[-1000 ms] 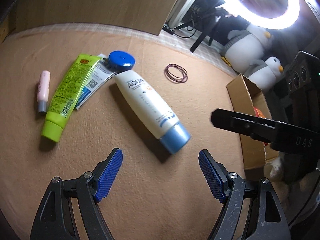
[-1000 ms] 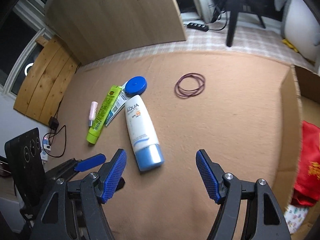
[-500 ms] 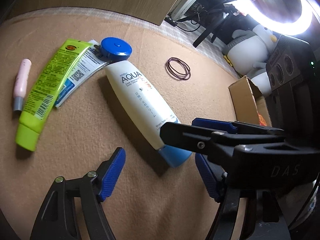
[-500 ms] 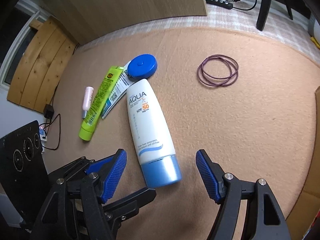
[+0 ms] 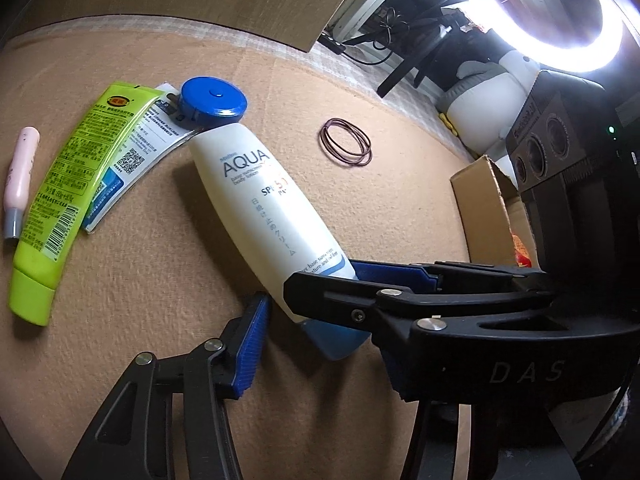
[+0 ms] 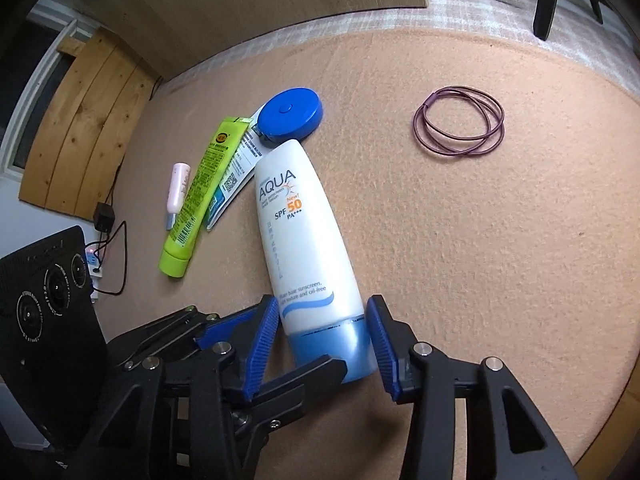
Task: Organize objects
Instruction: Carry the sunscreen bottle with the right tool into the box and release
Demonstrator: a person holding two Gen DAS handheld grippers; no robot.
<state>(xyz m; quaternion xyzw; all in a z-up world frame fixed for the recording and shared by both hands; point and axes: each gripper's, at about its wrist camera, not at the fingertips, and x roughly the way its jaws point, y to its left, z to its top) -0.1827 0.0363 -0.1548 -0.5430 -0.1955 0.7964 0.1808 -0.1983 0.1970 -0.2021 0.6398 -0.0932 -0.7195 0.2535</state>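
Blue cap (image 5: 336,340) half behind fingers (image 5: 360,292)

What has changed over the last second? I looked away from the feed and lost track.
Both grippers came down onto the cap end of the sunscreen bottle. The right gripper and the left gripper have just been closing, with the bottle's blue cap between the fingers; a firm grip isn't clear. The green tube, blue round case, pink stick and hair ties stayed put.
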